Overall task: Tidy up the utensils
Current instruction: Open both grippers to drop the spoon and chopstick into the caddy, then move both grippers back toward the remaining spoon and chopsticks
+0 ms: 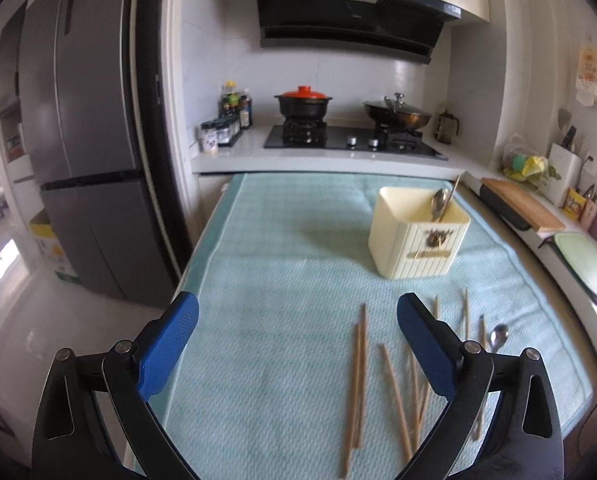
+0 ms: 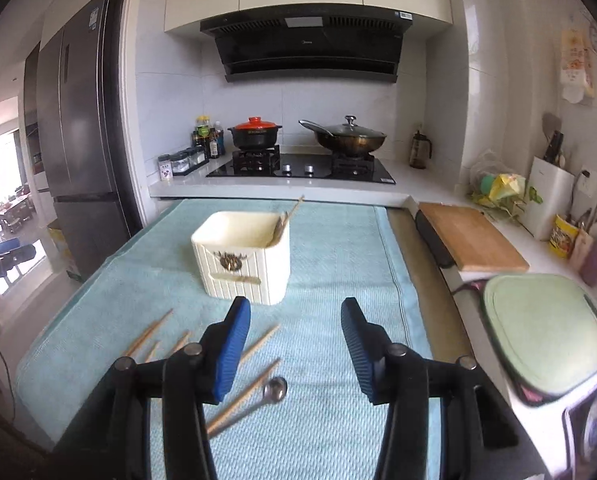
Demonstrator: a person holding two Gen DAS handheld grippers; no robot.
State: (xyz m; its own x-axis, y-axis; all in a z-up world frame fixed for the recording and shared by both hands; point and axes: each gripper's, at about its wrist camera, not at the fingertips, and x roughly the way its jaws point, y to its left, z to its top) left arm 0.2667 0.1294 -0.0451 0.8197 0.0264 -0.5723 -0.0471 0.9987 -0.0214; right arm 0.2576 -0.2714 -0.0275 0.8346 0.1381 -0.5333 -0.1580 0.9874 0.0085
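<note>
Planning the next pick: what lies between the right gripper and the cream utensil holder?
Only bare blue towel, as the right wrist view shows. The right gripper is open and empty; the utensil holder stands just beyond its fingertips.

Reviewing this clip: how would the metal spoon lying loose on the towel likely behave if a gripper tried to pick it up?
The spoon looks like polished metal, so probably stiff but slippery between pads. Its thin handle lies flat on the textured towel, so getting fingertips under it may be awkward. It seems to lie right beside a chopstick, which would likely shift or get pinched along with it.
</note>
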